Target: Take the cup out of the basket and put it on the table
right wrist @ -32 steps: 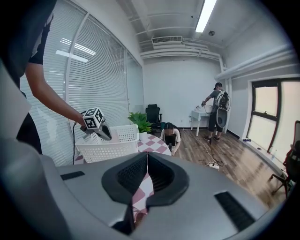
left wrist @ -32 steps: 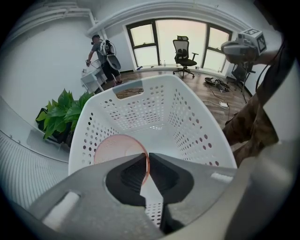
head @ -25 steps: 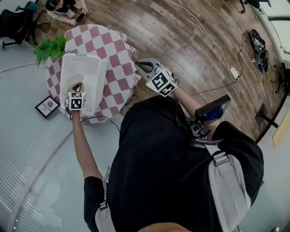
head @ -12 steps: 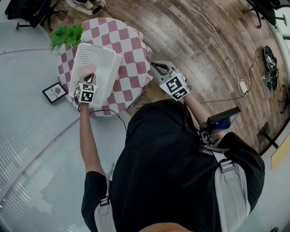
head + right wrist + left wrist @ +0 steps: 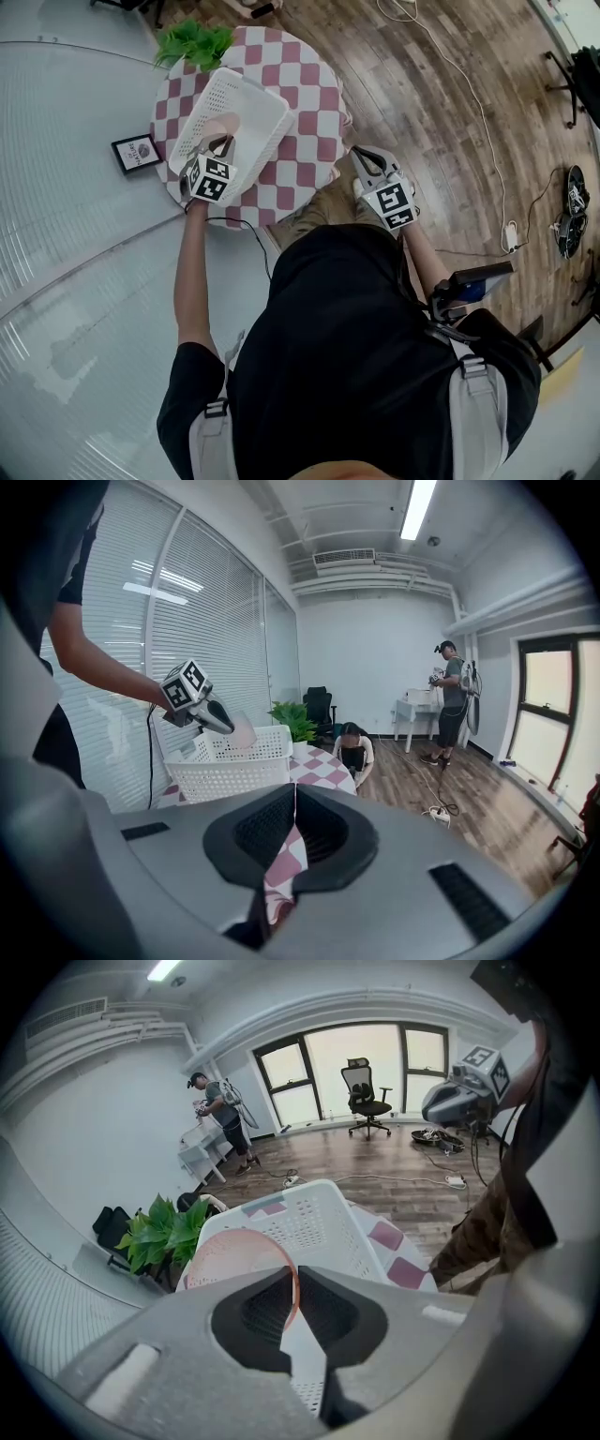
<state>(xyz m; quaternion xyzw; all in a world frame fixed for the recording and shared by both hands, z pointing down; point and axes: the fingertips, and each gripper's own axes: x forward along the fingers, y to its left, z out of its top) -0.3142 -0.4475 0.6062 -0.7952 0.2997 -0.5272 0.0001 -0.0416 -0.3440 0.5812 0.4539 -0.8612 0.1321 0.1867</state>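
A pale pink cup (image 5: 216, 129) hangs over the near end of the white basket (image 5: 246, 94) on the checked table (image 5: 309, 89). My left gripper (image 5: 219, 147) is shut on its rim. In the left gripper view the thin pink rim (image 5: 236, 1249) runs between the shut jaws of the left gripper (image 5: 293, 1275), with the basket (image 5: 314, 1222) behind. From the right gripper view the cup (image 5: 242, 731) is held just above the basket (image 5: 234, 763). My right gripper (image 5: 366, 157) is shut on nothing, off the table's right edge; its jaws meet in the right gripper view (image 5: 294, 794).
A green plant (image 5: 195, 42) stands at the table's far edge, and a small framed sign (image 5: 137, 153) lies on the grey floor to the left. A cable (image 5: 469, 84) and power strip (image 5: 512, 232) cross the wood floor. People are in the room's background (image 5: 354, 747).
The head view has swung, so the table now lies higher and further right. My left gripper stays shut on the cup at the basket's near end. My right gripper stays beside the table's edge.
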